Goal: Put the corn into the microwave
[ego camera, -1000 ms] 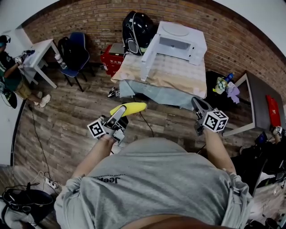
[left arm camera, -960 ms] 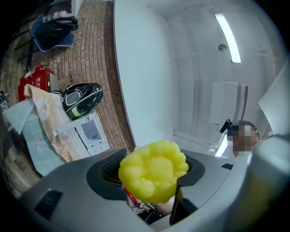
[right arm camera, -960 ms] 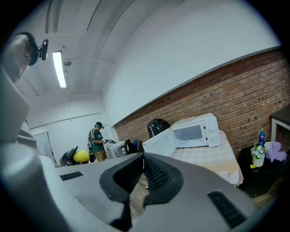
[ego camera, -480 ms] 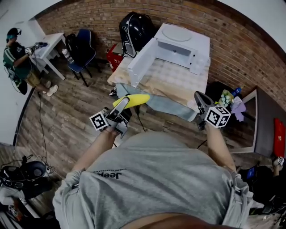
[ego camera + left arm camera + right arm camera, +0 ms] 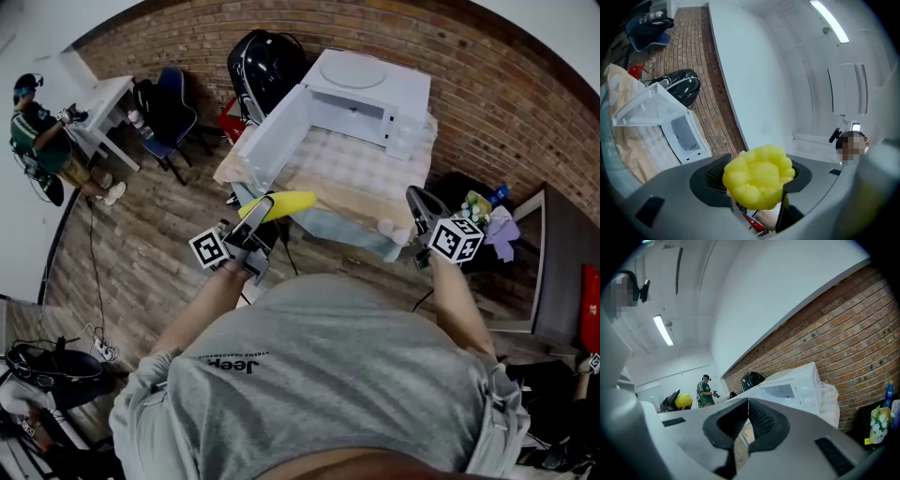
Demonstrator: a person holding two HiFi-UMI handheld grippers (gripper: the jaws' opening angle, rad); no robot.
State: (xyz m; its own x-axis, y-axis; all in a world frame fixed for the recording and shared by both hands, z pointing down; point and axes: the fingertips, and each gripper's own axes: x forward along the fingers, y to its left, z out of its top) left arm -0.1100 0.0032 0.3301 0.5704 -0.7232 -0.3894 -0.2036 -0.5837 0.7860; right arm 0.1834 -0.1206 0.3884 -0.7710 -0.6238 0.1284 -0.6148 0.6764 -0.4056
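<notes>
While the left gripper clasps the corn, the microwave has neared.

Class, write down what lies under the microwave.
A pale checked cloth lies under the microwave and hangs over the front edge. Whatever supports the cloth is hidden beneath it.

The head camera looks steeply down past the person's chest at the microwave on the bench, upper middle. Behind the left claw and right claw, cameras tilt ceilingward, corn close up in the left; both catch that microwave.
</notes>
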